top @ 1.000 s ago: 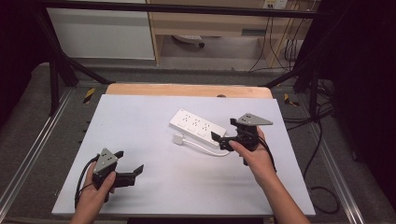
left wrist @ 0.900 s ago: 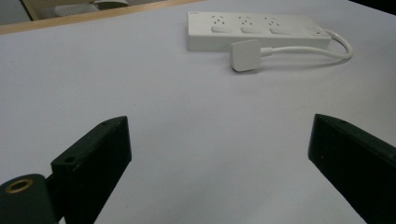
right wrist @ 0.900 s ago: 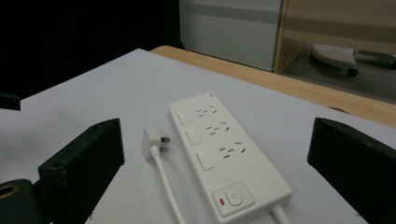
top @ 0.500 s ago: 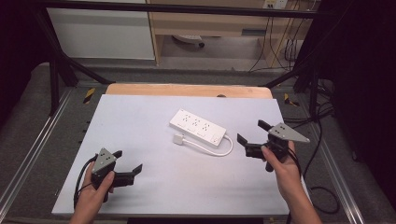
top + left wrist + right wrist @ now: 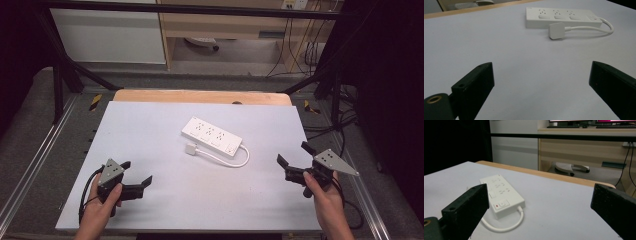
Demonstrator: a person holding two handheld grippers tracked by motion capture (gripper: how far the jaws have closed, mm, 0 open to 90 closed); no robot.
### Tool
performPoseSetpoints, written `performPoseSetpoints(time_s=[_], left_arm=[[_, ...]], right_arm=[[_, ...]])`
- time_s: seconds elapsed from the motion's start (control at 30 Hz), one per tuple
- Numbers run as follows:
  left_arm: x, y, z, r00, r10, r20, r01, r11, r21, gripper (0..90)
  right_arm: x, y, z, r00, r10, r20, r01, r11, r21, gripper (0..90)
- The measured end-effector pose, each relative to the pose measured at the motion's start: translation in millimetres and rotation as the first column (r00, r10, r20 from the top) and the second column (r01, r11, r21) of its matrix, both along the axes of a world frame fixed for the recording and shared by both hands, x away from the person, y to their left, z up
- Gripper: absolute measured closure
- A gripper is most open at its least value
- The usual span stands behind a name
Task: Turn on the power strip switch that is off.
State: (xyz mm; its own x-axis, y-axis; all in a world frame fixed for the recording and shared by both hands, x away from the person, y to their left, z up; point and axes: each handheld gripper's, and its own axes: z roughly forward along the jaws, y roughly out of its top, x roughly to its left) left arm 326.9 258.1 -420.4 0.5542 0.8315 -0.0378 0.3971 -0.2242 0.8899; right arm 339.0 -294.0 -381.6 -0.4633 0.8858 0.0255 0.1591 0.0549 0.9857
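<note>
Pulled back from the middle of the table, the right gripper (image 5: 292, 159) now sits near the right edge, well apart from the power strip it was touching a second ago, while the left one has barely shifted. Going from left to right: the left gripper (image 5: 135, 173) rests low at the near left of the table (image 5: 150, 125), a hand wrapped round its black body, a grey three-cornered plate on top and a dark cable looping behind it. Its two blocky matte-black jaws stand wide apart with nothing between them, and the left gripper view shows bare tabletop in the gap. The table surface is a smooth, pale, matte sheet laid over a wooden board whose rounded tan edge shows along the far side. Near the middle lies the power strip (image 5: 211, 136), a long flat white plastic bar with rounded corners and rows of sockets, set at a slant; the right gripper view shows a small red mark by the switch at its near end. A thin white cord (image 5: 235, 162) curls out of that end in a loop and runs back to a flat, squarish white plug (image 5: 191, 149) lying just beside the strip. At the right, the right gripper's jaws are likewise spread wide and empty, pointing toward the strip.
</note>
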Motion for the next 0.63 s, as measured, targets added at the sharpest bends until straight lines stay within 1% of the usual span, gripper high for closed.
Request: performPoseSetpoints(time_s=[0.1, 0.17, 0.2, 0.27, 0.33, 0.37, 0.4, 0.47, 0.53, 0.6, 0.63], left_arm=[[-0.2, 0.3, -0.1, 1.0, -0.002, -0.001, 0.002, 1.0, 0.004, 6.1], [-0.3, 0.1, -0.3, 1.0, -0.002, -0.002, 0.002, 1.0, 0.002, 6.1], [-0.4, -0.1, -0.3, 1.0, -0.001, -0.003, 0.001, 1.0, 0.001, 6.2], [-0.4, -0.2, -0.3, 1.0, -0.002, -0.003, 0.002, 1.0, 0.003, 6.1], [-0.5, -0.3, -0.2, 1.0, -0.003, -0.003, 0.003, 1.0, 0.003, 6.1], [-0.5, -0.3, -0.1, 1.0, -0.004, -0.002, 0.004, 1.0, 0.006, 6.1], [-0.4, -0.4, -0.1, 1.0, -0.005, -0.001, 0.005, 1.0, 0.007, 6.1], [-0.3, -0.7, -0.1, 1.0, -0.006, -0.001, 0.006, 1.0, 0.007, 6.2], [-0.2, -1.2, -0.2, 1.0, -0.008, -0.002, 0.008, 0.9999, 0.008, 6.1], [-0.5, -1.4, -0.1, 1.0, -0.008, -0.002, 0.008, 0.9999, 0.006, 6.2], [-0.6, -1.4, 0.0, 1.0, -0.009, -0.001, 0.009, 0.9999, 0.006, 6.1]], right_arm=[[1.0, -2.0, -13.0, 0.9998, -0.007, -0.019, 0.007, 1.0, -0.008, 2.3], [2.4, -1.5, -20.6, 0.9993, -0.007, -0.036, 0.007, 1.0, -0.003, 2.3], [3.8, -0.4, -25.8, 0.9987, -0.001, -0.051, 0.001, 1.0, -0.007, 2.3], [5.6, 2.0, -32.9, 0.9979, 0.002, -0.064, -0.003, 1.0, -0.021, 2.5], [7.6, 5.4, -40.0, 0.9963, 0.017, -0.084, -0.02, 0.999, -0.034, 2.6], [8.0, 7.8, -43.5, 0.9951, 0.022, -0.096, -0.025, 0.999, -0.031, 2.7], [9.0, 10.0, -47.2, 0.994, 0.032, -0.105, -0.036, 0.999, -0.038, 2.7], [10.9, 16.6, -56.1, 0.9902, 0.053, -0.129, -0.06, 0.997, -0.047, 2.8], [12.1, 22.1, -62.6, 0.985, 0.074, -0.156, -0.084, 0.995, -0.059, 2.8], [12.5, 28.1, -66.9, 0.9819, 0.089, -0.167, -0.107, 0.989, -0.103, 2.9], [12.5, 29.5, -67.5, 0.9816, 0.091, -0.168, -0.111, 0.987, -0.114, 2.9]])
